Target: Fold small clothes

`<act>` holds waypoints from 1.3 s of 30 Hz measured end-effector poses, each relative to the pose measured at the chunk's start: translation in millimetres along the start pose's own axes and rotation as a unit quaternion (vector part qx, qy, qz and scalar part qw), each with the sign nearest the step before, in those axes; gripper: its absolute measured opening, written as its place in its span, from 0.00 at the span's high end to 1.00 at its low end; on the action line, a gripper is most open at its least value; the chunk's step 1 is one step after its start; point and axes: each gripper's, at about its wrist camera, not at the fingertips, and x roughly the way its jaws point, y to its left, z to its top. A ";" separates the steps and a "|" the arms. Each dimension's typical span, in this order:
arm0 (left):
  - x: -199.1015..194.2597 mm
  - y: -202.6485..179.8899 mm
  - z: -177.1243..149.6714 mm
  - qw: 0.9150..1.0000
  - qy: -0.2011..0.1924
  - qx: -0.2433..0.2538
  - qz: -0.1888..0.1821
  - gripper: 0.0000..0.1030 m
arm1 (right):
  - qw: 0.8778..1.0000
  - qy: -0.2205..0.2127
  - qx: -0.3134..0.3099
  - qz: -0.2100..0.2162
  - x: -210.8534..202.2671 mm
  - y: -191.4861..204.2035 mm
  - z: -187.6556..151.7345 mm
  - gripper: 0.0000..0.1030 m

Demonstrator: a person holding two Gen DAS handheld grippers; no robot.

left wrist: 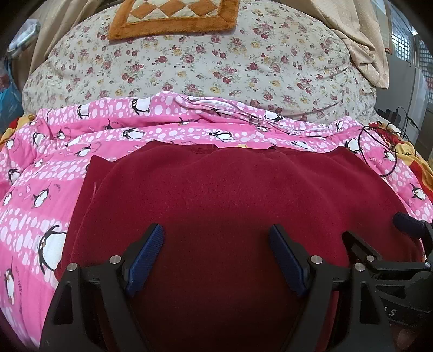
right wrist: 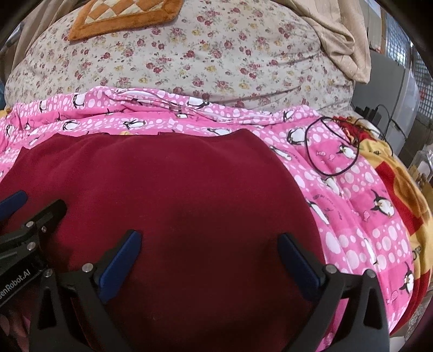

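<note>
A dark red fleece garment (left wrist: 230, 195) lies flat on a pink penguin-print quilt (left wrist: 40, 173); it also shows in the right wrist view (right wrist: 167, 184). My left gripper (left wrist: 216, 235) is open, its blue-padded fingers spread wide just above the garment's near part, holding nothing. My right gripper (right wrist: 211, 243) is open too, over the garment's near right part, empty. The two grippers sit side by side: the right one shows at the right edge of the left wrist view (left wrist: 406, 238), the left one at the left edge of the right wrist view (right wrist: 32, 211).
A floral-covered bedding pile (left wrist: 216, 62) rises behind the quilt (right wrist: 365, 216), with an orange checkered cushion (left wrist: 173, 19) on top. A thin black cable loop (right wrist: 335, 146) lies on the quilt to the right. Beige cloth (left wrist: 360, 40) hangs at the back right.
</note>
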 end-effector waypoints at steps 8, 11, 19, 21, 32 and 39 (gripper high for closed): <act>-0.1 0.2 -0.1 1.000 0.000 0.000 0.000 0.29 | 0.997 -0.023 -0.060 -0.049 -7.6 16.1 0.5 0.01; -0.1 0.1 -0.1 1.000 0.000 0.000 0.000 0.29 | 0.996 -0.026 -0.065 -0.054 -8.1 17.3 1.0 0.01; -0.2 0.1 0.0 1.000 0.000 0.000 0.000 0.29 | 0.996 -0.026 -0.065 -0.054 -8.8 17.4 0.7 0.01; -0.3 0.0 -0.2 1.000 0.000 0.000 0.000 0.29 | 0.996 -0.027 -0.064 -0.054 -8.9 17.4 0.7 0.01; -47.5 62.0 46.7 0.997 -0.038 -0.059 -0.025 0.29 | 0.999 -0.011 -0.036 -0.026 -4.3 6.0 1.4 0.00; -25.6 189.6 69.2 0.977 0.035 -0.200 -0.067 0.29 | 0.999 -0.008 0.024 0.035 -13.3 -15.4 10.4 0.01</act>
